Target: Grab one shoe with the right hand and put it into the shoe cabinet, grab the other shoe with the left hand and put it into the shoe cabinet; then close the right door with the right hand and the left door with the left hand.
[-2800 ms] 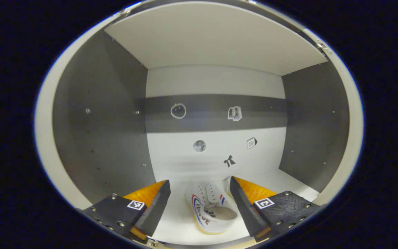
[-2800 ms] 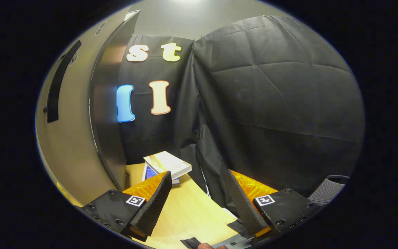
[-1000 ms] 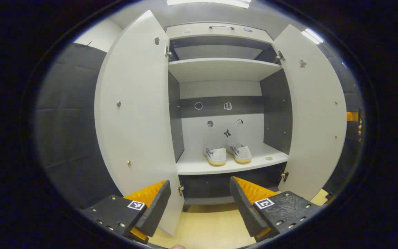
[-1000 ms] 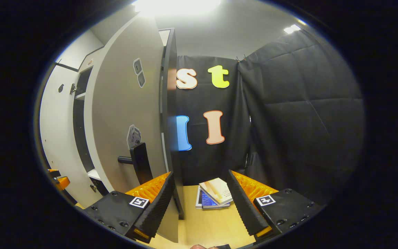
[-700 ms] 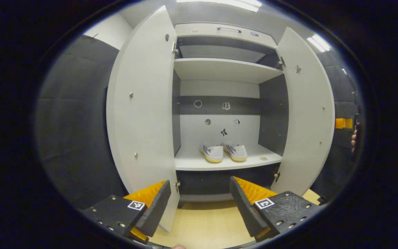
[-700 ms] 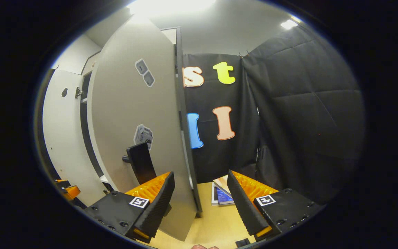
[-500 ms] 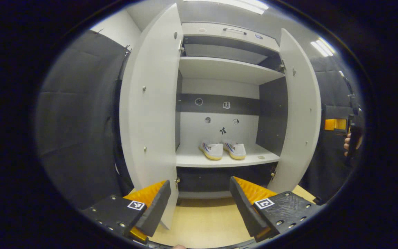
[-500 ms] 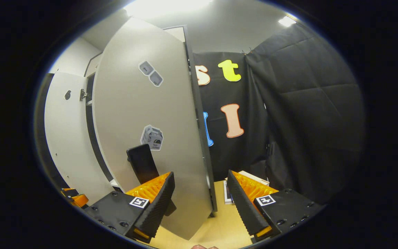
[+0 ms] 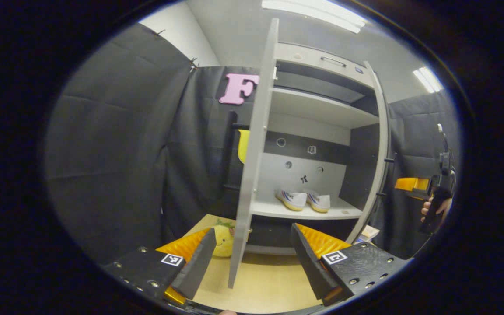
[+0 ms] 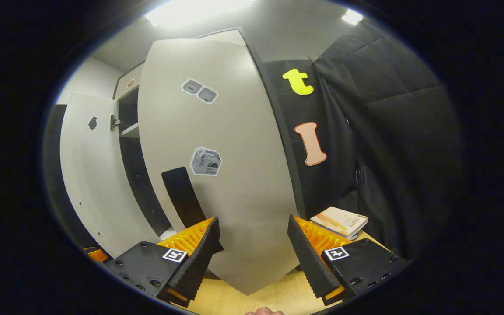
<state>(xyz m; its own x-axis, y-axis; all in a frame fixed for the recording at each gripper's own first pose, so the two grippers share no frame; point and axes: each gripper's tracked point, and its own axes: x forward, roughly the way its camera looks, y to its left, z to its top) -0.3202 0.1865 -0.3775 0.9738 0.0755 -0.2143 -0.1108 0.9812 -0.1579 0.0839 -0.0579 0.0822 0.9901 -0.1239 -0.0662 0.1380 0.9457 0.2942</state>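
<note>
Since the earlier frames we have pulled the left gripper (image 9: 252, 258) out of the cabinet (image 9: 322, 111) and swung it left, so the left door (image 9: 252, 166) now shows edge-on, standing between its spread, empty fingers. Both shoes (image 9: 303, 200) lie side by side on the middle shelf (image 9: 278, 209), toes pointing inward; they are white with yellowish soles and a red and blue stripe. Past the left finger a yellow plush toy (image 9: 222, 239) sits on the pale wooden surface (image 9: 265, 284), just beside the door's lower edge. Black quilted cloth hangs behind. Small stickers dot the cabinet's back panel, which is white with a dark band. Farther right we see the right door (image 9: 376, 162) edge-on as well, and beyond it a hand (image 9: 433, 209) holding the other gripper.

Our right gripper (image 10: 252, 253) has turned toward the outer face of the right door (image 10: 230, 175), which now fills the space ahead of its fingers; it is open too and grips nothing. That face is smooth, flat and light grey, with a black bar handle (image 10: 184, 197) just above the left finger and stickers higher up. Left of it, through the gap, we see the inner side of the left door (image 10: 90, 183). Right of the door, books (image 10: 339, 221) lie stacked on the surface against the cloth.
</note>
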